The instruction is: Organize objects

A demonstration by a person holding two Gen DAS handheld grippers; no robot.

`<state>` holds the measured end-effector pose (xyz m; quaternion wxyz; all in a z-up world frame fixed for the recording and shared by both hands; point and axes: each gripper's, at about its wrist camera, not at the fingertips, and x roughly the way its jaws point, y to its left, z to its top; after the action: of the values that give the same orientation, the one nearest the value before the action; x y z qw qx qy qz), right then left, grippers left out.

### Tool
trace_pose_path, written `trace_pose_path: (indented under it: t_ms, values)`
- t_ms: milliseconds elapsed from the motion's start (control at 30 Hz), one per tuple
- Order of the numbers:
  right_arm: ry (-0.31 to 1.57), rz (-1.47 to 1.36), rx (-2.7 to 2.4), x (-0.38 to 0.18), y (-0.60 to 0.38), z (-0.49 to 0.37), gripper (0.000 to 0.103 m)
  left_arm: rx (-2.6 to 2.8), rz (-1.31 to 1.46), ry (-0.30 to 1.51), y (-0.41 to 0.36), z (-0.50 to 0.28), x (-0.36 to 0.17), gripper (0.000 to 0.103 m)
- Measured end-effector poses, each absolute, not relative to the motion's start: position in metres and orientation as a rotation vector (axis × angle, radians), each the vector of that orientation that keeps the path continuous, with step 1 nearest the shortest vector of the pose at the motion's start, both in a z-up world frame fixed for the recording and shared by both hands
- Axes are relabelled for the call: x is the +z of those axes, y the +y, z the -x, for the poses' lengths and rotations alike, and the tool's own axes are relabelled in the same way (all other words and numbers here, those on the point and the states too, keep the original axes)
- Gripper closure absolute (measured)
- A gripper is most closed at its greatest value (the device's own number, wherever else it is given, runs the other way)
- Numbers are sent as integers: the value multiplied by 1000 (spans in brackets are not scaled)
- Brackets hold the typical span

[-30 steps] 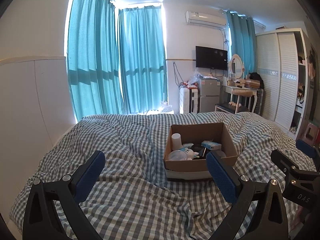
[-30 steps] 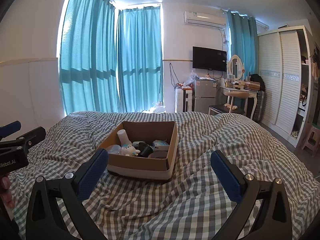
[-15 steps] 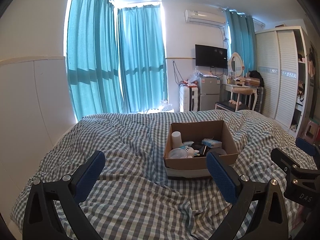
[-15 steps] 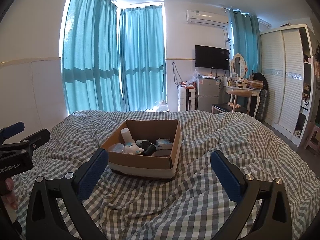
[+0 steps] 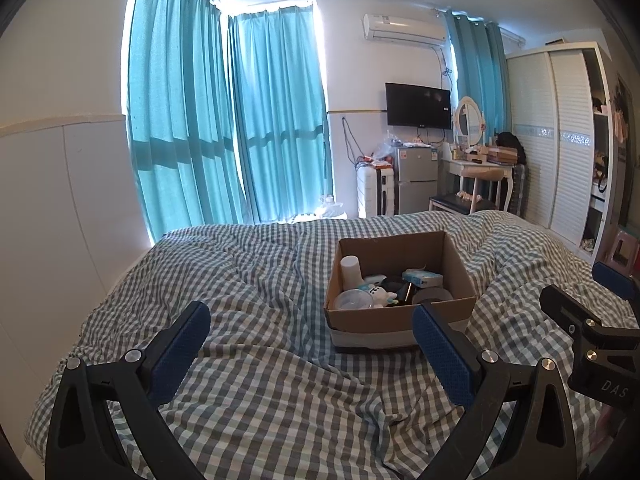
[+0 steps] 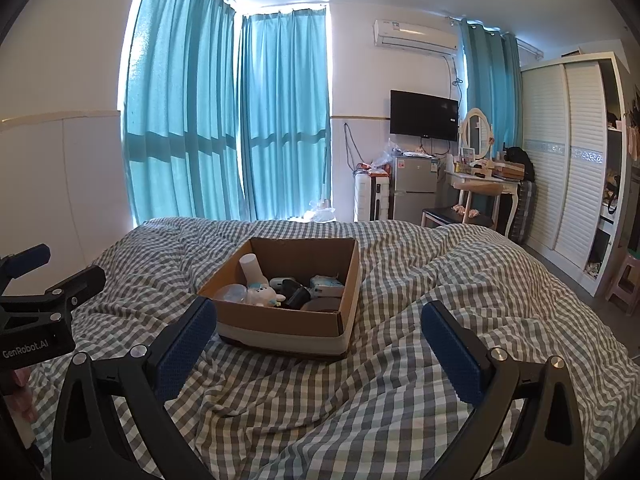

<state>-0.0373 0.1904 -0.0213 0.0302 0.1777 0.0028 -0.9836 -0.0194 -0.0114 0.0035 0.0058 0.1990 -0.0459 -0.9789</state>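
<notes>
An open cardboard box (image 5: 460,264) (image 6: 352,280) sits on a grey checked bedcover. Inside it lie a white cup (image 5: 350,270) (image 6: 251,267), a white plush toy (image 5: 378,294) (image 6: 262,294), a clear round lid (image 5: 352,300), a blue-white packet (image 5: 422,278) (image 6: 326,285) and dark items (image 6: 296,296). My left gripper (image 5: 310,346) is open and empty, above the cover, short of the box. My right gripper (image 6: 320,344) is open and empty, just short of the box's near wall. Each gripper shows at the edge of the other's view.
The rumpled bedcover (image 5: 260,280) (image 6: 440,280) spreads all around the box. Teal curtains (image 5: 240,128) hang behind the bed. A small fridge (image 5: 414,180), a dressing table (image 5: 480,168) and a white wardrobe (image 5: 560,140) stand at the far right.
Both views have drifted slightly; the box sits a little higher and farther right in the right wrist view. Both grippers stay open and empty.
</notes>
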Motion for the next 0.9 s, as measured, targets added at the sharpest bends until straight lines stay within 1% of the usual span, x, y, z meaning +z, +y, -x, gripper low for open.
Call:
trace_pose_path:
  t_ms: [900]
  values:
    - [45, -575, -3034, -22, 184, 39, 0, -3047, -622, -169, -13, 22, -1, 0]
